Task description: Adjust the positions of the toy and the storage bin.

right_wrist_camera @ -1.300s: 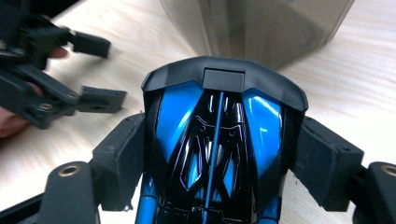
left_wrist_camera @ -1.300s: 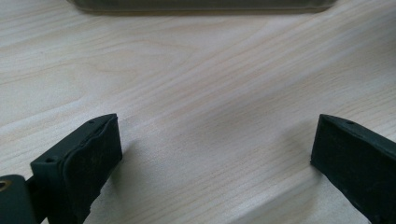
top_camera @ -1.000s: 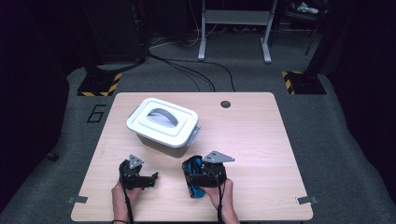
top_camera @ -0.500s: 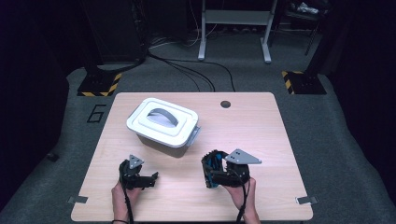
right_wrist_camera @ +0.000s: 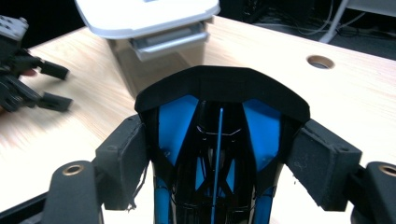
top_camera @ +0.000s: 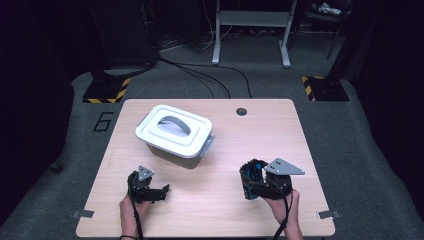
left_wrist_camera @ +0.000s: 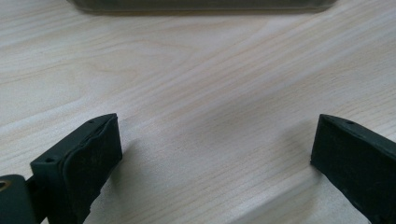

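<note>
Right gripper (top_camera: 248,184) clamps black-and-blue plastic object (right_wrist_camera: 219,140) by its flanks above table (top_camera: 220,200) near edge, right of lidded bin (top_camera: 175,131); looks light, rigid, glossy, likely slippery; left gripper (top_camera: 162,191) open, empty.

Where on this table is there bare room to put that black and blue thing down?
The widest bare wood lies on the table right of the white lidded box, out past the cable hole. A smaller patch sits between the left tongs and the right tongs holding the black and blue object. It is crowded around the box.
</note>
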A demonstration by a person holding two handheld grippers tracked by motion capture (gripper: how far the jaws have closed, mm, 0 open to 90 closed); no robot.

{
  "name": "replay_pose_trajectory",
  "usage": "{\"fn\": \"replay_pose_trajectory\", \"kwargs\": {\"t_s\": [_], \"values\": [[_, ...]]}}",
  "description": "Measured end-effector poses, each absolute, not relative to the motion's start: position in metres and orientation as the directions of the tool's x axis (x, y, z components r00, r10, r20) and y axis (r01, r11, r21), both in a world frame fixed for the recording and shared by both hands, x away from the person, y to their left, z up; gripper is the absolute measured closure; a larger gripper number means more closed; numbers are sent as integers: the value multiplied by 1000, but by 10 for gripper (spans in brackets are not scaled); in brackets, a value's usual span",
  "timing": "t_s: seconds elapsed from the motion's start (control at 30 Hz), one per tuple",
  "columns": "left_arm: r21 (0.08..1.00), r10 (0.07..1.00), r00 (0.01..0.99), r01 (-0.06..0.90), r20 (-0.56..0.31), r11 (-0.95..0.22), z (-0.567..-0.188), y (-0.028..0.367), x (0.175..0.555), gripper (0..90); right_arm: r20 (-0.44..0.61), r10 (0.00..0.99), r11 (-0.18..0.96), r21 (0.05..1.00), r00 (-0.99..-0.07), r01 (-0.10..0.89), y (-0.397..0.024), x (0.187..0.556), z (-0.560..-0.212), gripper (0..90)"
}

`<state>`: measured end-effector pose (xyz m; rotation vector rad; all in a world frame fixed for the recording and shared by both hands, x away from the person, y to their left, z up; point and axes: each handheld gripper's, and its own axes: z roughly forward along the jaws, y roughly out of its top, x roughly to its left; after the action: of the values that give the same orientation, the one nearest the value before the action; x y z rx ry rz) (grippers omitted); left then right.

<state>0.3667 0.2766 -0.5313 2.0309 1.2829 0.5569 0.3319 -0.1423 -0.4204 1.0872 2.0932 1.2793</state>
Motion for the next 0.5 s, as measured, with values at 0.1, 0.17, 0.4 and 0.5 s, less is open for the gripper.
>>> {"fn": "replay_pose_trajectory", "kwargs": {"t_s": [0.1, 0.17, 0.4, 0.5], "values": [[725, 904, 427, 622, 4, -297, -531, 277, 367, 18, 19, 823, 261, 875, -568, 407, -157, 330, -421, 248], [724, 904, 427, 622, 4, -297, -531, 277, 367, 17, 13, 822, 268, 873, -569, 407, -161, 330, -421, 248], [724, 904, 428, 622, 5, -298, -531, 277, 367, 18, 4, 840, 286, 846, -543, 449, -189, 321, -424, 248], [724, 904, 428, 622, 5, -298, -531, 277, 367, 17, -2, 841, 307, 825, -541, 475, -194, 321, -426, 249]]}}
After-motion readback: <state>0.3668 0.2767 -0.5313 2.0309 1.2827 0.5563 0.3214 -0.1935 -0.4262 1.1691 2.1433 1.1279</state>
